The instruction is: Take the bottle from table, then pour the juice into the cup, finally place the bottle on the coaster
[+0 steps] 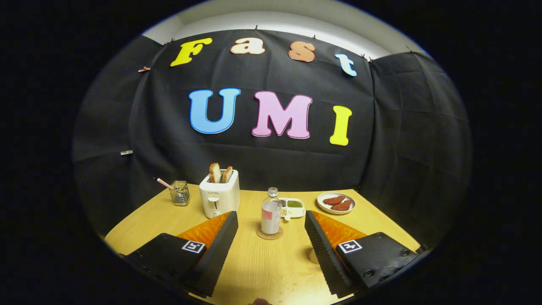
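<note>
A small clear bottle (271,216) with a pale label stands upright on a round brown coaster (269,234), a short way beyond my fingertips and in line with the gap between them. My gripper (271,220) is open and holds nothing. The fingers (220,241) spread wide on either side of the bottle's line, well short of touching it. Part of a pale cup (313,256) shows low behind the inner edge of the right finger, mostly hidden by it.
On the wooden table (262,271), a white toaster (219,195) with two bread slices stands beyond the left finger. A glass jar (180,192) with a straw sits further left. A small divided dish (293,206) and a plate (336,202) of red pieces lie behind the bottle.
</note>
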Motion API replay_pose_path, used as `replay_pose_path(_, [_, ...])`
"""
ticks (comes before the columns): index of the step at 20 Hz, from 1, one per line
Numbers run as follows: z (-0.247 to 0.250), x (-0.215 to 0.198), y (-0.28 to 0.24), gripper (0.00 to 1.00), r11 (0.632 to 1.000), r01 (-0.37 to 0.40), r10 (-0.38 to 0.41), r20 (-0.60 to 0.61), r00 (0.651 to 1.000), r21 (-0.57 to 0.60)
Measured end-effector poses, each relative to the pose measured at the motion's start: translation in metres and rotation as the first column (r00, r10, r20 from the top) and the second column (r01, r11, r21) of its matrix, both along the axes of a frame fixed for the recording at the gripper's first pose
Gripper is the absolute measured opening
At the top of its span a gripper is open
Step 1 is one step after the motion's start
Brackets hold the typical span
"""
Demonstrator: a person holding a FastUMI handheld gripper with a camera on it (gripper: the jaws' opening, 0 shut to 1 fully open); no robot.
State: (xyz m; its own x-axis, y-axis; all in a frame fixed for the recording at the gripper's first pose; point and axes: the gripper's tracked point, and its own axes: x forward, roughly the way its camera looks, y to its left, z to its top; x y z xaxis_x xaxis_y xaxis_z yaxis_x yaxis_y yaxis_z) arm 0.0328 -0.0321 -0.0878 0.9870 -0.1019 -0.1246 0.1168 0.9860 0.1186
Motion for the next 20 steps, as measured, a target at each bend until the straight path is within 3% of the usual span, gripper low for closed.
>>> replay_pose_path(5, [0.027,-0.063,0.009,0.97,0.997,-0.070,0.069,0.047,0.996,0.017])
replay_pose_path(11, [0.018,-0.127,0.018,0.97,0.991,-0.137,0.137,0.016,0.990,-0.010])
replay_pose_path(20, [0.015,-0.141,0.033,0.97,0.986,-0.161,0.161,0.000,0.987,-0.040])
